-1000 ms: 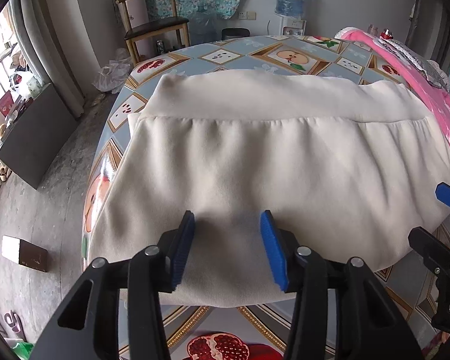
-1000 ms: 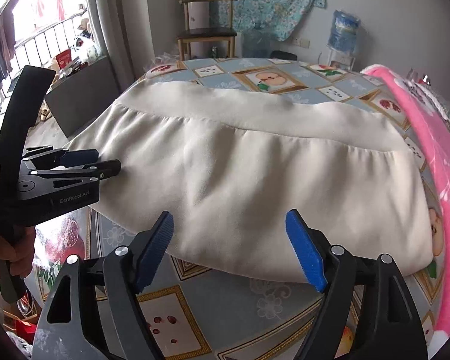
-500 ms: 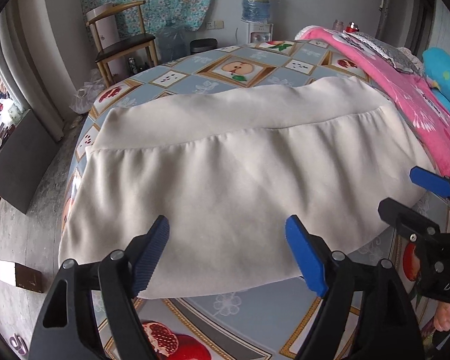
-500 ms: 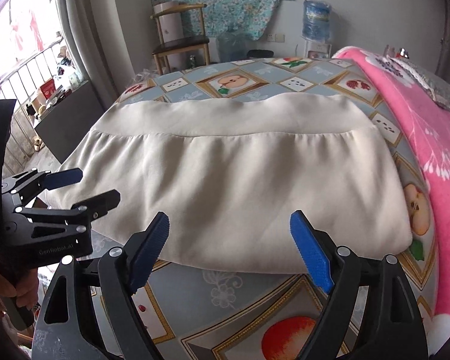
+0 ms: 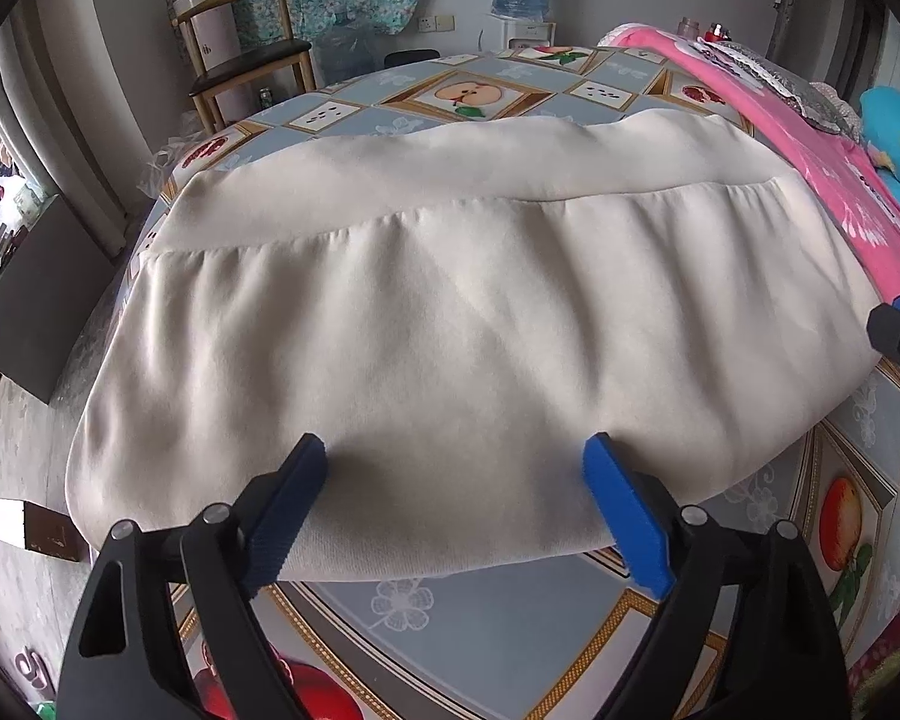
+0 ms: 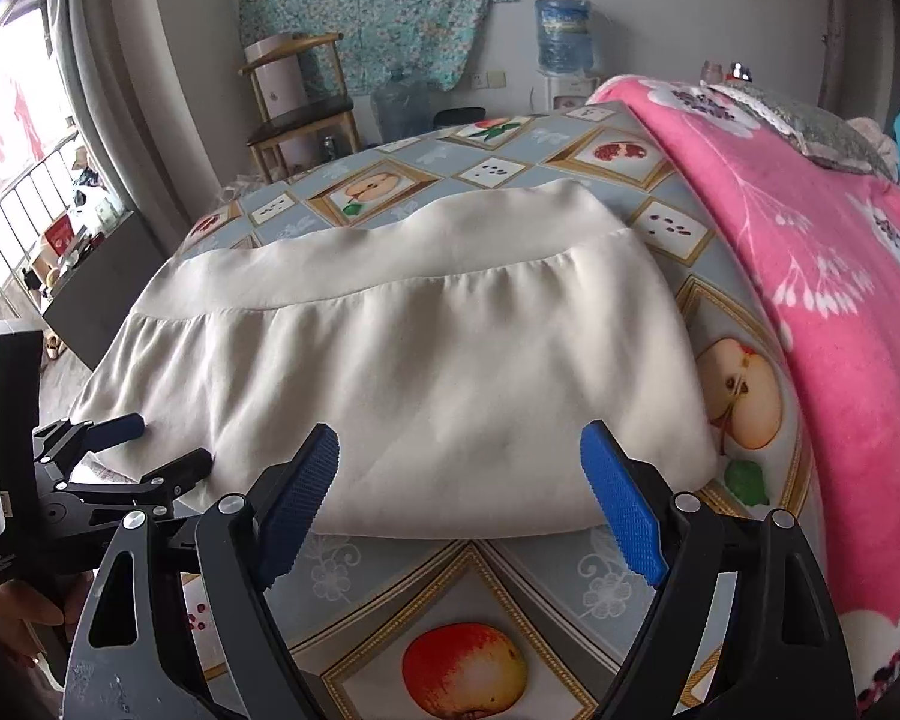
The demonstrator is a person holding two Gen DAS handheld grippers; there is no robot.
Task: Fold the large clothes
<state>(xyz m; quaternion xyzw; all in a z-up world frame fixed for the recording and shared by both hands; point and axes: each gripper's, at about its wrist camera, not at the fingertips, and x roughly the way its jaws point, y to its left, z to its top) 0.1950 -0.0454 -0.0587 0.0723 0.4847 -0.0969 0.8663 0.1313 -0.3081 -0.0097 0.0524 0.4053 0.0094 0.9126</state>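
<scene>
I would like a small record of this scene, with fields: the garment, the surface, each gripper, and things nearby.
garment: cream garment, folded, lying flat, gathered seam across it
surface: fruit-print tablecloth under the garment
left gripper: left gripper, jaws have just been opening, wide apart over the garment's near edge, pads not pressing it
right gripper: right gripper, open, nothing held
nearby: pink blanket beside the garment; wooden chair and water bottle behind

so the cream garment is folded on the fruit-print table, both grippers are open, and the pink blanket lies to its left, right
Not quite: the pink blanket lies to the right of the cream garment, as the right wrist view shows. The rest holds: left gripper and right gripper are open over the fruit-print table.
</scene>
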